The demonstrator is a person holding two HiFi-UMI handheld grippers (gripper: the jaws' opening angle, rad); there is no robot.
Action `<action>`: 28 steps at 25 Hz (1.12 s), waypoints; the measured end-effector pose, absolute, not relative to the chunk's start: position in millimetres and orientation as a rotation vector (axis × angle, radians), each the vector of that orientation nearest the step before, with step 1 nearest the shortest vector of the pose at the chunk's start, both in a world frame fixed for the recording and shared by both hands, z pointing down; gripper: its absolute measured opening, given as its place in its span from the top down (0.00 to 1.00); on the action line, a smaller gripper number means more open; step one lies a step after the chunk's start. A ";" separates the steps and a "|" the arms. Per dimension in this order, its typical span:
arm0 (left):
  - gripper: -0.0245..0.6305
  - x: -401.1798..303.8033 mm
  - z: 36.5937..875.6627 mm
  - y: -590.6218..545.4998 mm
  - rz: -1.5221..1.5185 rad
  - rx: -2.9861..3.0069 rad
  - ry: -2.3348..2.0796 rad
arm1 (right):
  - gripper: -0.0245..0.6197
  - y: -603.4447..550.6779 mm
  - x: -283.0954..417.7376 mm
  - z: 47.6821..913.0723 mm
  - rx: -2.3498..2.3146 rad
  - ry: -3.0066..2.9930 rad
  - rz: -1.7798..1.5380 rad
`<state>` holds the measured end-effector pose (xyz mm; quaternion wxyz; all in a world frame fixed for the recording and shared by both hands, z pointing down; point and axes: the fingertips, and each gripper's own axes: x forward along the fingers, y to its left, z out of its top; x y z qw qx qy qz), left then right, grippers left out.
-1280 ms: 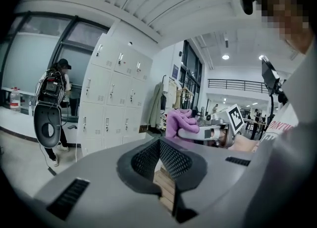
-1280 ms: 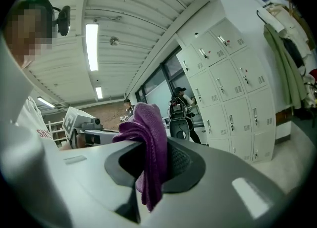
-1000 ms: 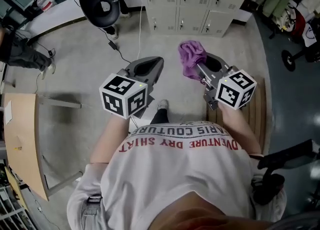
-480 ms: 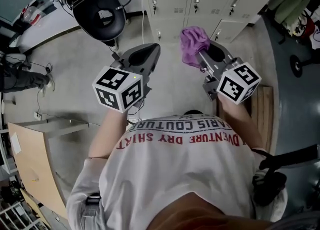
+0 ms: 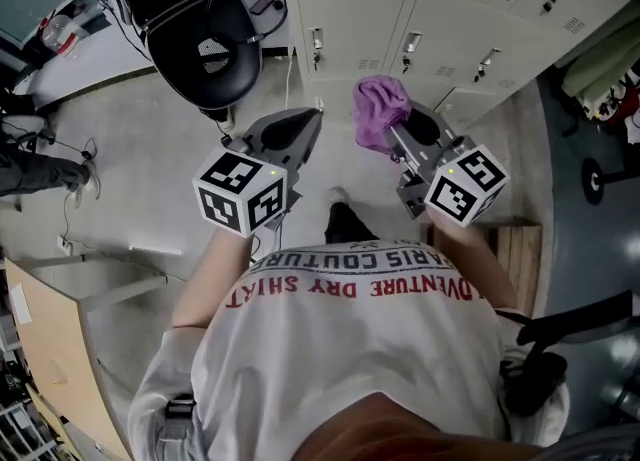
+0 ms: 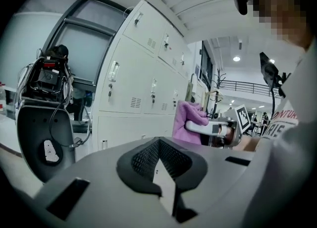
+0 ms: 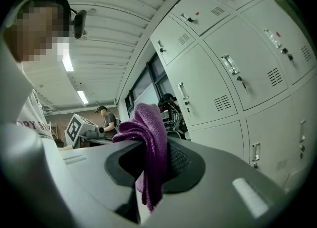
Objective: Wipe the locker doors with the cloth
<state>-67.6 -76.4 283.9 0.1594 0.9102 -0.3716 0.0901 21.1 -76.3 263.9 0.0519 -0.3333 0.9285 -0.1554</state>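
Purple cloth [image 5: 378,112] just short of locker doors [image 5: 455,24]

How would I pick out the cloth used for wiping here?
Find the bank of pale lockers at the top of the head view. Just in front of them, the right gripper clamps a crumpled cloth. It is the only purple, soft thing here; the left gripper beside it holds nothing.

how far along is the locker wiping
Done: the purple cloth is off the floor, clamped in the right gripper. In hand: it is held up facing the locker doors, apart from them. Left: all the wiping, since the cloth touches no door yet. The left gripper is shut with nothing between its jaws.
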 end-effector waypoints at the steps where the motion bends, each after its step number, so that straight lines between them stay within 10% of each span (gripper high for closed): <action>1: 0.96 -69.7 293.5 -93.9 0.279 2.584 -1.072 | 0.89 -94.8 20.4 270.8 -1.009 2.829 -0.492; 28: 0.96 -112.3 363.5 -292.2 0.237 2.490 -1.144 | 0.89 -379.3 -70.8 349.5 -1.100 2.828 -0.287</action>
